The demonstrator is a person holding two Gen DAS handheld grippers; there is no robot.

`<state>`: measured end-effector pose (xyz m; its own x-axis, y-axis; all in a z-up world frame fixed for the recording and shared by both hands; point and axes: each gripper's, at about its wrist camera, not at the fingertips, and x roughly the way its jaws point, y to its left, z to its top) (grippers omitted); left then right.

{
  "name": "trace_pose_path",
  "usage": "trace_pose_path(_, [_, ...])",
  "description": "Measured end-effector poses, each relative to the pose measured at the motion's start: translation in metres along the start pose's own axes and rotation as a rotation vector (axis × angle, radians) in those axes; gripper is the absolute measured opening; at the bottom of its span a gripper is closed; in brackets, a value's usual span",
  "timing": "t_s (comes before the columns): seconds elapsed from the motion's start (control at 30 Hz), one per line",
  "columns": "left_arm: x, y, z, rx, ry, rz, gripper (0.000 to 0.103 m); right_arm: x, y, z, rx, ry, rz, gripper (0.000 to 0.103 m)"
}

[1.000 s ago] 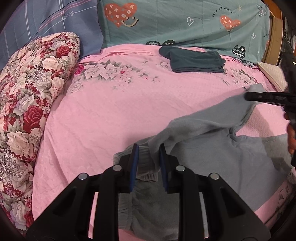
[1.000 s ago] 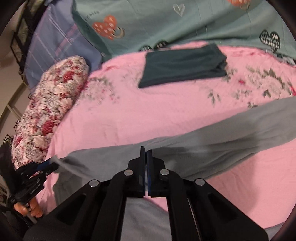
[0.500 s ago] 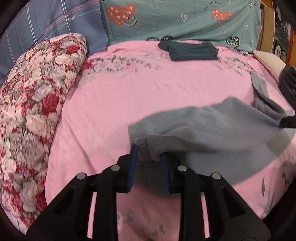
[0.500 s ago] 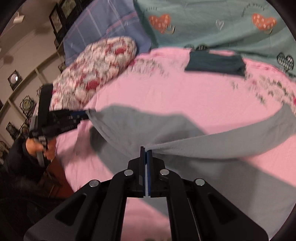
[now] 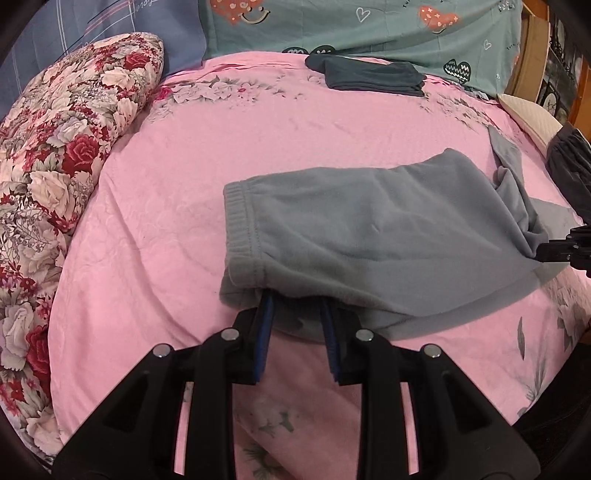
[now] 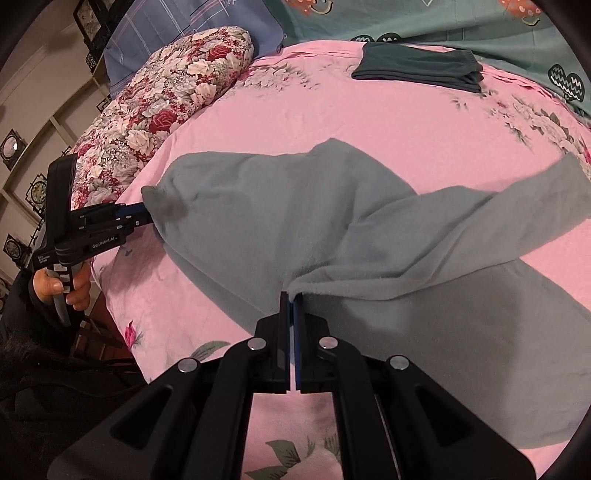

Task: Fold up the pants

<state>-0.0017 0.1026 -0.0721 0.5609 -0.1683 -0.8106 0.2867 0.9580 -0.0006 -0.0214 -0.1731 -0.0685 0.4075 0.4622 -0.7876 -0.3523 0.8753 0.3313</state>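
Grey fleece pants (image 5: pixel 369 229) hang stretched between both grippers just above the pink bed sheet (image 5: pixel 221 147), one layer doubled over another. My left gripper (image 5: pixel 295 306) is shut on a bunched edge beside the ribbed band (image 5: pixel 236 221); fabric hides its fingertips. In the right wrist view the left gripper (image 6: pixel 146 216) pinches the pants' left corner, with a hand (image 6: pixel 70 288) on its handle. My right gripper (image 6: pixel 293 295) is shut on a fold of the pants (image 6: pixel 277 221). A pant leg (image 6: pixel 517 221) trails off to the right. The right gripper (image 5: pixel 546 253) shows at the right edge.
A folded dark teal garment (image 5: pixel 373 75) lies at the far end of the bed. A floral bolster (image 5: pixel 62 147) runs along the left side. Teal heart-print bedding (image 5: pixel 369 22) lies behind, with a dark garment (image 5: pixel 569 166) and a white pillow (image 5: pixel 528 114) at the right edge.
Both grippers carried the pants across the bed toward the near edge and lower. The fabric has gone from loosely lifted to spread out, with its upper layer draped over the lower one.
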Motion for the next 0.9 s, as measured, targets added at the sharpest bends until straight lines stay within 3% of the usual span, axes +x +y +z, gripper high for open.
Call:
trace_pose_path(0.17, [-0.031, 0.009, 0.000, 0.008, -0.023, 0.016, 0.028, 0.012, -0.004, -0.007, 0.002, 0.054, 0.026, 0.001])
trace_pose_path(0.3, [-0.054, -0.003, 0.009, 0.024, -0.092, -0.006, 0.050, 0.018, -0.005, -0.010, -0.006, 0.075, 0.029, 0.004])
trace_pose_path(0.37, [-0.047, -0.025, 0.013, 0.061, -0.100, -0.015, 0.051, 0.018, -0.003, -0.010, -0.014, 0.083, 0.023, 0.006])
trace_pose_path(0.43, [-0.024, -0.040, 0.014, 0.073, -0.053, -0.023, 0.047, 0.016, -0.003, -0.012, -0.020, 0.086, 0.021, 0.008])
trace_pose_path(0.5, [0.001, -0.045, 0.011, 0.070, 0.020, -0.025, 0.031, 0.008, -0.005, -0.014, -0.022, 0.074, 0.008, 0.016])
trace_pose_path(0.53, [0.014, -0.045, 0.006, 0.067, 0.061, -0.024, 0.030, 0.001, -0.008, -0.013, -0.017, 0.053, 0.001, 0.016])
trace_pose_path(0.63, [0.013, -0.051, -0.001, 0.085, 0.050, -0.011, 0.029, -0.034, -0.036, -0.005, 0.068, -0.069, -0.039, 0.025])
trace_pose_path(0.7, [0.002, -0.060, 0.003, 0.100, 0.020, -0.038, 0.028, -0.061, -0.062, 0.002, 0.155, -0.182, -0.135, 0.051])
trace_pose_path(0.77, [-0.012, -0.078, 0.009, 0.135, -0.026, -0.068, 0.028, -0.082, -0.085, 0.008, 0.222, -0.264, -0.247, 0.060])
trace_pose_path(0.9, [-0.033, -0.139, 0.031, 0.236, -0.126, -0.200, 0.029, -0.089, -0.119, 0.025, 0.329, -0.341, -0.392, 0.060])
